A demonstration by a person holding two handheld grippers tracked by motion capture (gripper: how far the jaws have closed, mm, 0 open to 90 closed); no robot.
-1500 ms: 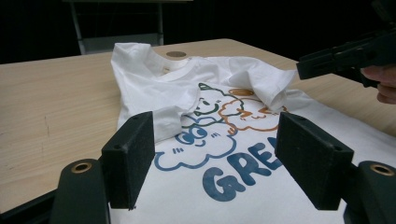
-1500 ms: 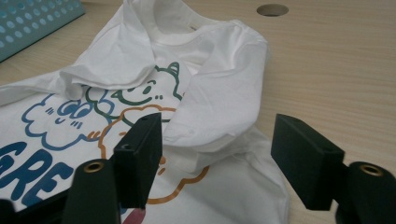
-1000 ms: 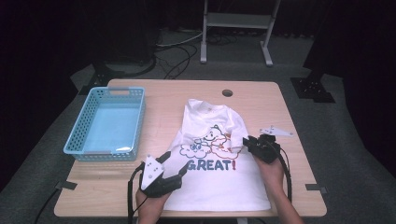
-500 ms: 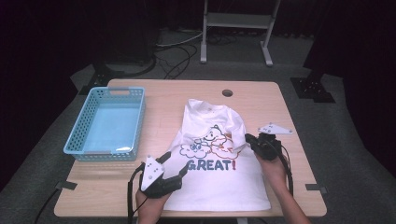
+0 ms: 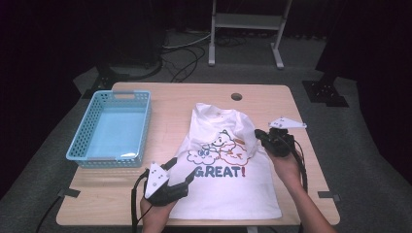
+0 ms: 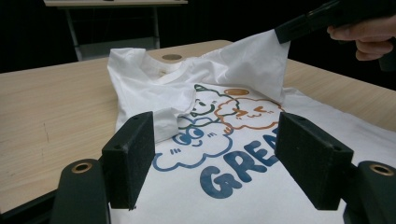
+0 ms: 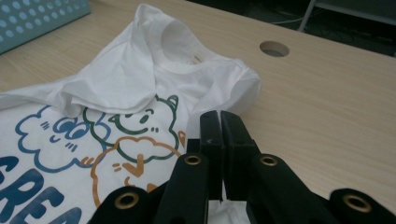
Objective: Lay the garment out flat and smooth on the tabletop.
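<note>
White printed T-shirt (image 5: 227, 174) flat, right sleeve lifted

Surface: light wooden table (image 5: 175, 104) (round hole near far edge)
Left part: blue basket (image 5: 111, 128)
Centre: white T-shirt (image 5: 228, 184), print up, sleeves folded inward

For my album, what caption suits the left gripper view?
Open left gripper hovers over a cartoon T-shirt while the right gripper lifts its sleeve.
</note>
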